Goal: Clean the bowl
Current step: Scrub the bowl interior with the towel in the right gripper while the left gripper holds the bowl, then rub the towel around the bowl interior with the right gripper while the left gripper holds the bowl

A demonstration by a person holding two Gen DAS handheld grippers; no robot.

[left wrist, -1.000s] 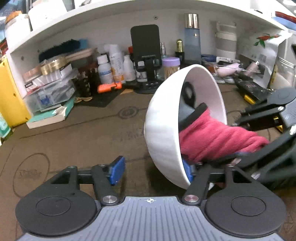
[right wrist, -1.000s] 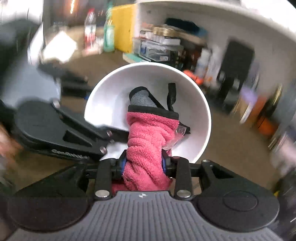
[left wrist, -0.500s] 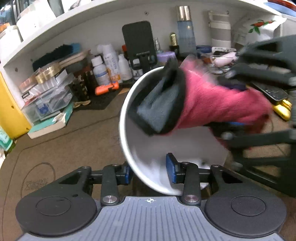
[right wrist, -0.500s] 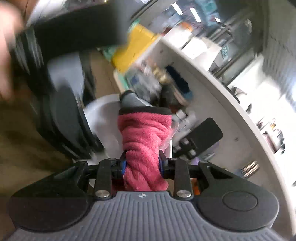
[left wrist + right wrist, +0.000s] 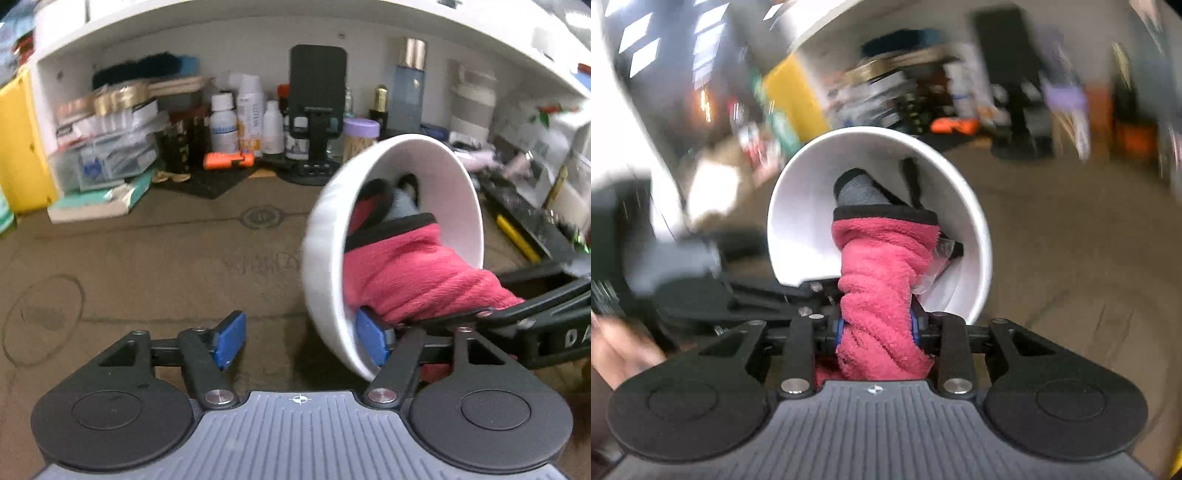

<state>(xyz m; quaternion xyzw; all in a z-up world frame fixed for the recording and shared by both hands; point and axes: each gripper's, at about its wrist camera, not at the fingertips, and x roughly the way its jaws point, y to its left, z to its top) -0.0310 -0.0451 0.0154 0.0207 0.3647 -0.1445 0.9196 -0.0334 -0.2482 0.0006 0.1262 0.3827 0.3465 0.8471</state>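
- Right now the white bowl (image 5: 391,243) is tipped on its side above the table (image 5: 147,266), its mouth turned toward the right hand-held gripper (image 5: 876,328), and its lower rim sits against the inner blue pad of the left hand-held gripper (image 5: 301,341).
- Worryingly, the left jaws are opening: the outer pad stands well clear of the bowl's wall, so only one pad touches it. If they spread further while the rubbing goes on, I'd expect the bowl to slip and drop to the table.
- The right hand-held gripper is clamped tight on a twisted pink cloth (image 5: 882,280), whose dark-edged grey end is pushed deep into the bowl.
- A hard push from the cloth could shove the bowl off that single pad; the right view is badly blurred, which suggests fast motion.
- Compared with half a second ago, the bowl has swung from facing up with the cloth over its rim to lying sideways with the cloth inside, much as it lay a second ago.
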